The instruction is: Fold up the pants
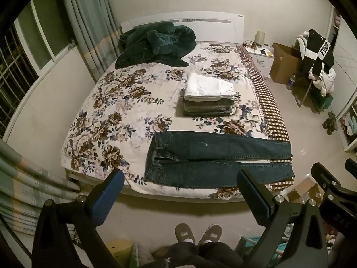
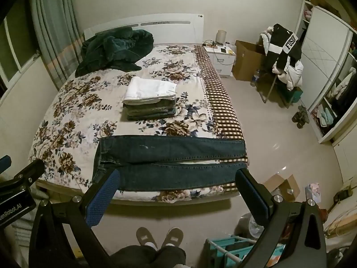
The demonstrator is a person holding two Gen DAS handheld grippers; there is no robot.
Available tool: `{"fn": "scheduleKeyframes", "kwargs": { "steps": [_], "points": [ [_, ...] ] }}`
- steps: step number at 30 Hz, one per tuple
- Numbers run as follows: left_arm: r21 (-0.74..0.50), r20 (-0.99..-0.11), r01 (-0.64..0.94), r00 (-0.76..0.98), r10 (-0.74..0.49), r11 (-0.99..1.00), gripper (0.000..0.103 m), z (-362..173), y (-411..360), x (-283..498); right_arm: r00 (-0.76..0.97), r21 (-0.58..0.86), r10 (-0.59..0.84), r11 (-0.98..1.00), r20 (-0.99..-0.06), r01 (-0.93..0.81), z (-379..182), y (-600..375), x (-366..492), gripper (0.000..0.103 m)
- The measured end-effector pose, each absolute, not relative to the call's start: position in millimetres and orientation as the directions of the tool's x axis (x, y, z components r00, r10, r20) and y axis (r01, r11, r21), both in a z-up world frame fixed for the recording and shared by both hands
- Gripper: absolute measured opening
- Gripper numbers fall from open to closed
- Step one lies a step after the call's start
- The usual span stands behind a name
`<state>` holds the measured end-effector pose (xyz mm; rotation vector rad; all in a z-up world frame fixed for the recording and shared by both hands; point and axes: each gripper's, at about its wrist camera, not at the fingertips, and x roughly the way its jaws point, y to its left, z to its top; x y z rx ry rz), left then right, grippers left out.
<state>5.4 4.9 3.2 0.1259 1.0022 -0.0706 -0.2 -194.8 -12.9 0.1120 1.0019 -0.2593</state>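
Dark blue jeans (image 1: pixel 214 163) lie flat across the near end of the floral bed (image 1: pixel 107 111), waist to the left, legs reaching the right edge. They show the same way in the right wrist view (image 2: pixel 169 160). My left gripper (image 1: pixel 180 176) is open and empty, held above the floor in front of the bed's near edge. My right gripper (image 2: pixel 176 178) is open and empty too, level with the bed's foot. It also shows at the right edge of the left wrist view (image 1: pixel 330 176). A stack of folded pants (image 1: pixel 208 95) with a white pair on top sits mid-bed.
A crumpled dark green blanket (image 1: pixel 156 42) lies by the headboard. A nightstand (image 1: pixel 260 55), cardboard box (image 1: pixel 284 63) and clothes-laden chair (image 1: pixel 319 67) stand right of the bed. Curtains (image 1: pixel 89 22) hang left. My slippered feet (image 1: pixel 198 234) stand at the foot. A teal rack (image 2: pixel 234 250) is at lower right.
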Motion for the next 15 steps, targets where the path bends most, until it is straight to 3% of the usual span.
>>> {"fn": "scheduleKeyframes", "kwargs": {
  "steps": [15],
  "points": [
    [0.077, -0.839, 0.117, 0.544, 0.001, 0.990, 0.103, 13.4, 2.3, 7.9, 0.514, -0.023, -0.161, 0.964, -0.843, 0.265, -10.2, -196.4, -1.8, 0.103]
  ]
}}
